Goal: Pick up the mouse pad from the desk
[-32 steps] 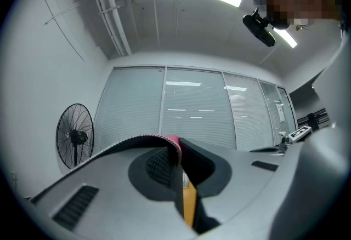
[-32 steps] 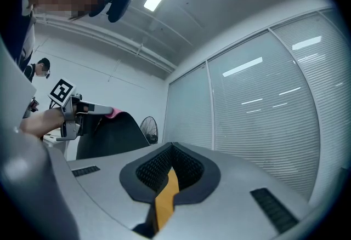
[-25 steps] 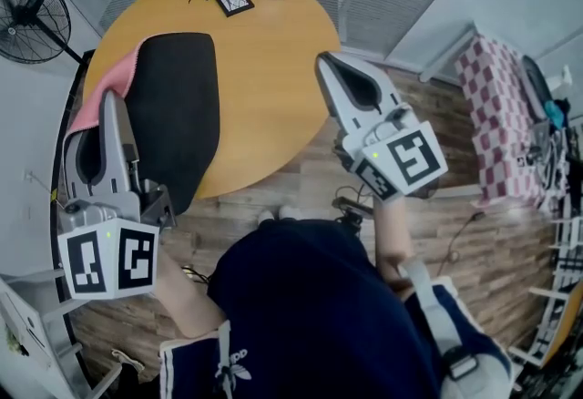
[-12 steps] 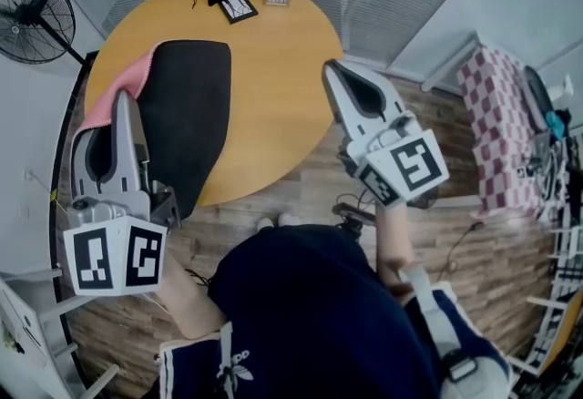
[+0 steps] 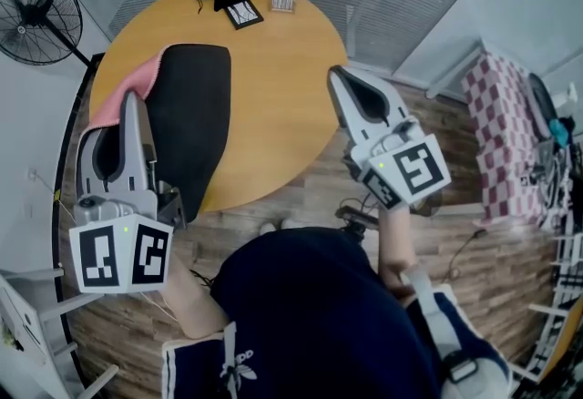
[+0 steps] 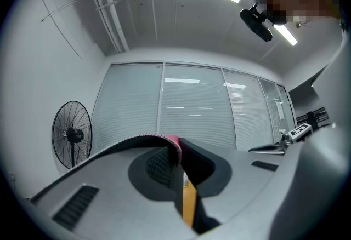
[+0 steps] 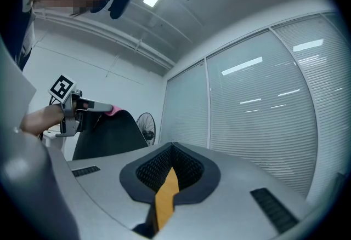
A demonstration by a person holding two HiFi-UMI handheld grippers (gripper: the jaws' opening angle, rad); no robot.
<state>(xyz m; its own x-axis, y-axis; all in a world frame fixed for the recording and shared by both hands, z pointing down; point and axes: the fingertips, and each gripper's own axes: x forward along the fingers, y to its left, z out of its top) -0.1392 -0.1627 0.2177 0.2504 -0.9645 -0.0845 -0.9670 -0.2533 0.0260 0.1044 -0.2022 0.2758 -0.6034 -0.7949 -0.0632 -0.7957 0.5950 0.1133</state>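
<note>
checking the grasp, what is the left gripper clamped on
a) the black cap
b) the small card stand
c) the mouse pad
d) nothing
c, the left gripper has its fingers shut on the mouse pad at its edge, with the pink underside showing between them.

The mouse pad (image 5: pixel 191 106) hangs above the table (image 5: pixel 273 87) at left, fan (image 5: pixel 38 15) farther left.

Mouse pad (image 5: pixel 187 115) matt black cloth face, pink underside, table (image 5: pixel 273 87) smooth wood-look top, left gripper (image 5: pixel 136 99) and right gripper (image 5: pixel 335 72) matt grey plastic, floor (image 5: pixel 305 183) wood planks, checked cloth (image 5: pixel 501 124) at 3 o'clock
</note>
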